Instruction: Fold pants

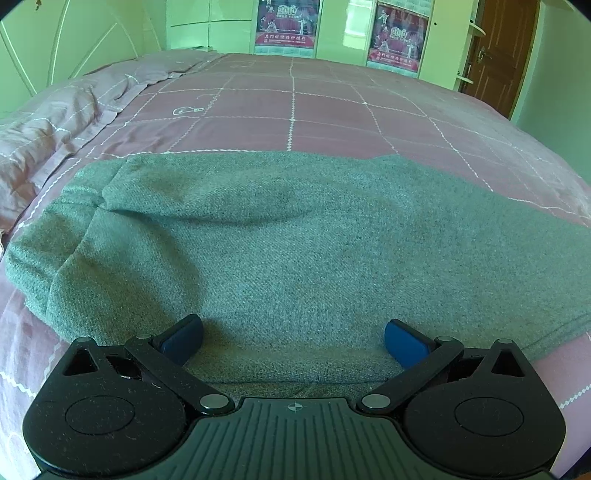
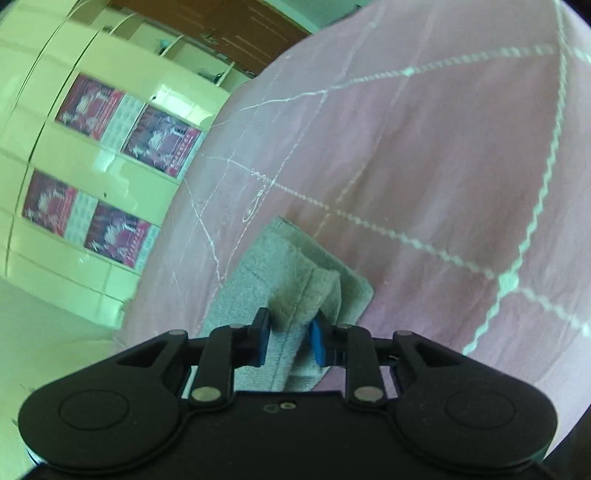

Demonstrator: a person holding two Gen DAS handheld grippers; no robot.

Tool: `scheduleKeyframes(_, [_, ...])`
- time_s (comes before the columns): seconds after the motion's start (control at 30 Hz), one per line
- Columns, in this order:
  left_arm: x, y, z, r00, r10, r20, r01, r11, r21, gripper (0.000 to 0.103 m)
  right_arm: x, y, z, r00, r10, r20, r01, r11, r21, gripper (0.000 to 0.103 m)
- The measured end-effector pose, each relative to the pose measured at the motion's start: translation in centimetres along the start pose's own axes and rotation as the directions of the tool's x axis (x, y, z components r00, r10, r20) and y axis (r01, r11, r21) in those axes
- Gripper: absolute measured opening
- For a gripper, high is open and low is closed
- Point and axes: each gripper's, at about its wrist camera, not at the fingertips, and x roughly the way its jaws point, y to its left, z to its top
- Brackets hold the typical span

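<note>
The left gripper [image 1: 293,341] hangs with jaws wide apart over the near edge of the grey-green pants [image 1: 295,243], spread flat on the pink bed [image 1: 332,110]. The right gripper [image 2: 290,343] pinches a fold of pants. Posters [image 1: 286,22] hang on the far wall.

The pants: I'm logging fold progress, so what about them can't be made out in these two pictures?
- Left wrist view: the pants near edge is hidden by the left gripper, jaws wide apart; the right end is cut off by the frame.
- Right wrist view: motion-blurred; whether the right gripper pinches the fabric fold between its jaws is unclear.
- Waistband and leg count: indistinguishable.
</note>
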Motion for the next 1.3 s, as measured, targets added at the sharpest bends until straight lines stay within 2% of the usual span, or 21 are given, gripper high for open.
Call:
scheduleKeyframes(0.03, [0.0, 0.0, 0.0, 1.0, 0.001, 0.0, -0.001, 1.0, 0.001, 0.103, -0.1, 0.1, 0.0, 1.0, 0.003, 0.024, -0.003, 1.0, 0.004, 0.005])
scheduleKeyframes(0.1, [0.0, 0.0, 0.0, 1.0, -0.001, -0.001, 0.001, 1.0, 0.002, 0.103, -0.1, 3.6, -0.1, 0.999, -0.019, 0.046, 0.026, 0.987, -0.159, 0.0])
scheduleKeyframes(0.13, [0.0, 0.0, 0.0, 1.0, -0.002, -0.002, 0.002, 1.0, 0.004, 0.103, -0.5, 6.3, -0.5, 0.997, 0.015, 0.069, 0.004, 0.963, -0.27, 0.0])
scheduleKeyframes(0.2, [-0.1, 0.0, 0.0, 1.0, -0.003, -0.003, 0.003, 1.0, 0.005, 0.103, -2.4, 11.1, -0.8, 0.979, 0.158, 0.125, -0.094, 0.907, -0.411, 0.0])
scheduleKeyframes(0.27, [0.0, 0.0, 0.0, 1.0, -0.002, -0.003, 0.002, 1.0, 0.004, 0.103, -4.0, 13.3, -0.9, 0.949, 0.267, 0.165, -0.165, 0.871, -0.462, 0.0])
scheduleKeyframes(0.3, [0.0, 0.0, 0.0, 1.0, 0.0, -0.002, 0.0, 1.0, 0.002, 0.103, -4.4, 13.5, -1.0, 0.943, 0.279, 0.182, -0.163, 0.864, -0.477, 0.0])
scheduleKeyframes(0.37, [0.0, -0.1, 0.0, 1.0, 0.001, 0.0, -0.001, 1.0, -0.002, 0.103, -3.5, 11.5, -0.7, 0.962, 0.197, 0.189, -0.091, 0.884, -0.458, 0.0])
scheduleKeyframes(0.43, [0.0, -0.1, 0.0, 1.0, 0.001, 0.0, -0.001, 1.0, -0.001, 0.103, -0.5, 7.0, 0.0, 0.994, -0.008, 0.109, 0.043, 0.944, -0.328, 0.0])
scheduleKeyframes(0.47, [-0.1, -0.1, -0.1, 1.0, 0.0, 0.001, 0.0, 1.0, -0.001, 0.103, 1.3, 4.5, 0.2, 0.991, -0.129, 0.031, 0.132, 0.955, -0.267, 0.0])
scheduleKeyframes(0.5, [-0.1, 0.0, -0.1, 1.0, -0.003, 0.001, 0.003, 1.0, -0.002, 0.103, 2.4, 2.4, 0.1, 0.98, -0.198, -0.022, 0.188, 0.957, -0.22, 0.0])
scheduleKeyframes(0.57, [-0.1, 0.0, -0.1, 1.0, -0.007, 0.0, 0.007, 1.0, 0.002, 0.103, 2.1, 0.3, 0.3, 0.993, -0.113, -0.018, 0.11, 0.985, -0.129, 0.0])
scheduleKeyframes(0.6, [-0.2, 0.0, -0.1, 1.0, -0.008, -0.001, 0.008, 1.0, 0.005, 0.103, 1.9, 0.3, 0.5, 0.995, -0.101, -0.009, 0.099, 0.988, -0.117, 0.0])
scheduleKeyframes(0.73, [-0.1, 0.0, -0.1, 1.0, -0.008, -0.002, 0.008, 1.0, 0.003, 0.103, 2.4, 1.7, 0.4, 0.994, -0.108, -0.001, 0.107, 0.981, -0.161, 0.001])
scheduleKeyframes(0.87, [-0.2, -0.1, -0.1, 1.0, -0.009, 0.0, 0.009, 1.0, 0.008, 0.103, 2.1, 1.2, 0.1, 0.992, -0.123, -0.004, 0.121, 0.979, -0.163, 0.003])
scheduleKeyframes(0.93, [-0.4, 0.0, -0.2, 1.0, -0.014, 0.003, 0.014, 1.0, 0.009, 0.103, -0.7, 2.1, -0.7, 0.988, -0.138, 0.068, 0.15, 0.963, -0.222, 0.013])
scheduleKeyframes(0.97, [-0.6, 0.0, -0.3, 1.0, -0.016, 0.008, 0.016, 1.0, 0.008, 0.103, -1.6, 3.1, -1.4, 0.985, -0.133, 0.114, 0.159, 0.952, -0.261, 0.014])
scheduleKeyframes(1.03, [-1.0, 0.1, -0.3, 1.0, -0.012, 0.021, 0.012, 1.0, 0.004, 0.103, -2.3, 5.1, -2.7, 0.988, -0.094, 0.125, 0.132, 0.929, -0.345, 0.014])
scheduleKeyframes(1.1, [-1.8, 0.3, -0.5, 0.999, -0.014, 0.043, 0.015, 0.999, -0.039, 0.103, -1.9, 7.2, -4.6, 0.995, -0.06, 0.084, 0.09, 0.906, -0.413, 0.014])
scheduleKeyframes(1.17, [-2.6, 0.7, -0.7, 0.999, -0.009, 0.053, 0.015, 0.993, -0.115, 0.103, -0.4, 8.7, -6.7, 0.999, -0.016, -0.027, 0.003, 0.902, -0.433, 0.014])
scheduleKeyframes(1.23, [-3.7, 0.5, -1.4, 0.997, -0.022, 0.08, 0.037, 0.981, -0.19, 0.103, 1.2, 10.0, -9.4, 0.992, 0.015, -0.126, -0.069, 0.898, -0.435, 0.014])
scheduleKeyframes(1.3, [-4.6, -0.7, -2.4, 0.995, -0.003, 0.096, 0.02, 0.983, -0.183, 0.103, 3.0, 11.3, -12.5, 0.975, 0.019, -0.221, -0.118, 0.888, -0.445, 0.015])
